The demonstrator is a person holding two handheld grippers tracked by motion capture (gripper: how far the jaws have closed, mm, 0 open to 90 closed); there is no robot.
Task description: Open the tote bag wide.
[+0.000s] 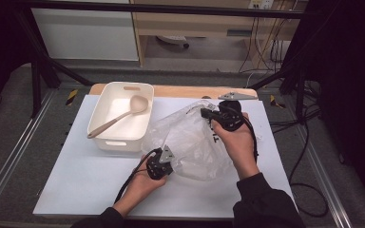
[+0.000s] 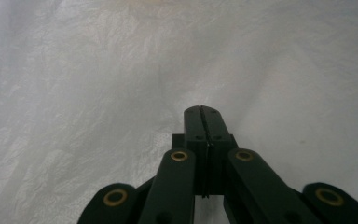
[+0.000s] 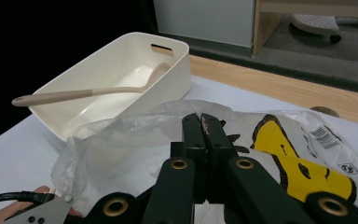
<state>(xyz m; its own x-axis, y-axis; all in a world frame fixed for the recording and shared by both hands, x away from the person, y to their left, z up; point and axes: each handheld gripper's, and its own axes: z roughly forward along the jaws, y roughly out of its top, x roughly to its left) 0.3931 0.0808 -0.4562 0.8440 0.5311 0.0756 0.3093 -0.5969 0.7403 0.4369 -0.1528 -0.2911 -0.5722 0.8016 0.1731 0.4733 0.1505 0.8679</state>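
Two grippers hold a plastic bag

The left gripper [image 1: 160, 164] and right gripper [image 1: 209, 115] have jaws pinched shut on the clear bag [image 1: 190, 142] above the desk [image 1: 90, 180].

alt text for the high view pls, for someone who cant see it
A person holds a clear plastic bag between two black grippers on a white table, the left gripper at its near edge and the right gripper at its far edge. Left of the bag, a white tub holds a beige ladle.
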